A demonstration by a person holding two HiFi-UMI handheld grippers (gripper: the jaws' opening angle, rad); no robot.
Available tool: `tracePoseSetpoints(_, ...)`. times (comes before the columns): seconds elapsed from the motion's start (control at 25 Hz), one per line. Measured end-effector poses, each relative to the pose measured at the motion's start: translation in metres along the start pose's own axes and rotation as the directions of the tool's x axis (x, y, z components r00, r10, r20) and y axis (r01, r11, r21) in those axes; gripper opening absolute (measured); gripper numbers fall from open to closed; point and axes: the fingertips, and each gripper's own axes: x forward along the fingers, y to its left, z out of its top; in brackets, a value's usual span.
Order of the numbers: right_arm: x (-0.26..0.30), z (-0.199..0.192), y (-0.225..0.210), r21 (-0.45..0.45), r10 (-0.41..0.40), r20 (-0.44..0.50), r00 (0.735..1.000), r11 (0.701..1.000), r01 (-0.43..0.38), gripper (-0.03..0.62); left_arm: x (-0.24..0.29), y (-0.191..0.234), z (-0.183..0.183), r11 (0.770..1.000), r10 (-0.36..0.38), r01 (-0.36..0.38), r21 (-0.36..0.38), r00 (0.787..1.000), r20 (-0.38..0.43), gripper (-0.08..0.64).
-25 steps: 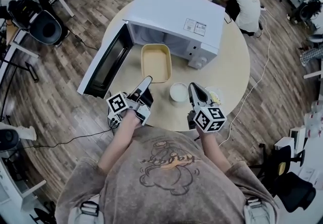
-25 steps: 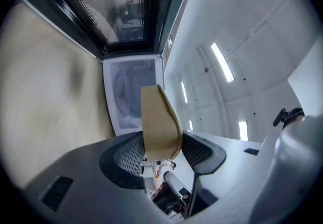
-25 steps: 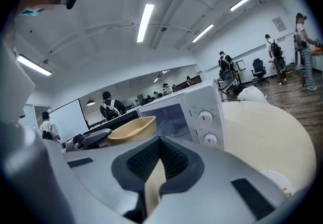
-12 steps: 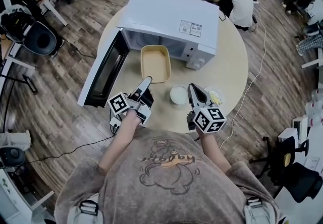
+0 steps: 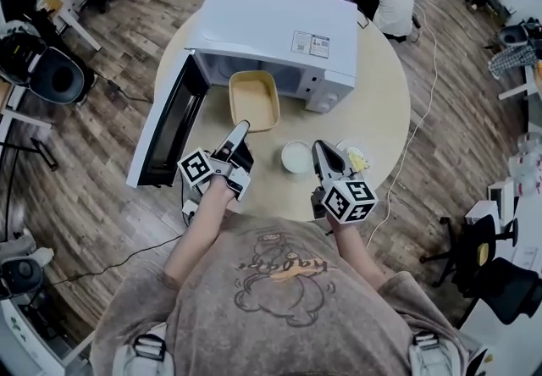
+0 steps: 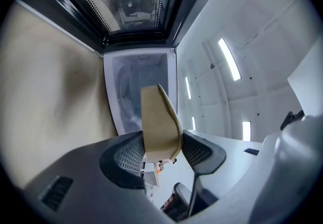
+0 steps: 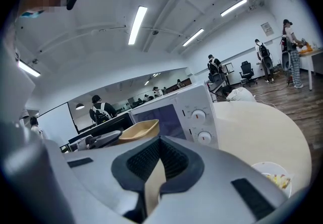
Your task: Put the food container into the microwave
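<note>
Tan rectangular plastic food container [image 5: 253,100] just in front of the open mouth of the white microwave [image 5: 279,27] on the round beige tabletop [image 5: 383,112], black-windowed door [image 5: 165,133] swung out left. Near rim pinched tight in the left gripper [image 5: 241,127] jaws. Right gripper [image 5: 320,146] jaws closed together, empty, just right of a small white bowl [image 5: 297,157].

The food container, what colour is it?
The food container is tan; clearest in the head view.

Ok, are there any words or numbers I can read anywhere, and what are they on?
None can be read.
Sticker on the microwave: too small.
Lettering on the person's shirt: blurred.
Sign on the far wall: too small.
Marker cube: square patterns, no words.
</note>
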Motion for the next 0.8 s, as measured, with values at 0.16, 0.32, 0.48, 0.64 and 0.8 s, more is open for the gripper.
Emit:
tracePoseSetpoints(0.16, -0.004, -0.001, -0.002, 0.005, -0.017, 0.003, 1.0, 1.0, 0.017, 0.002, 0.011, 0.007, 0.009, 1.0, 0.004, -0.004, 0.005, 1.0, -0.001, 0.242)
tracePoseSetpoints(0.32, -0.008, -0.002, -0.003, 0.011, -0.032, 0.008, 0.999, 0.999, 0.032, 0.0, 0.024, 0.014, 0.018, 1.0, 0.008, -0.008, 0.017, 1.0, -0.017, 0.242)
tracePoseSetpoints(0.48, -0.013, -0.004, -0.003, 0.014, -0.042, 0.008, 0.999, 0.999, 0.042, 0.002, 0.035, 0.025, 0.029, 0.999, 0.024, -0.023, 0.036, 0.999, -0.029, 0.242)
tracePoseSetpoints(0.64, -0.017, -0.007, -0.004, 0.026, -0.057, 0.005, 0.998, 0.998, 0.057, 0.002, 0.048, 0.033, 0.038, 0.999, 0.027, -0.026, 0.034, 0.999, -0.024, 0.242)
tracePoseSetpoints(0.8, -0.019, -0.011, -0.005, 0.03, -0.065, -0.003, 0.998, 0.997, 0.065, 0.002, 0.064, 0.039, 0.044, 0.999, 0.025, -0.024, 0.03, 1.0, -0.019, 0.242)
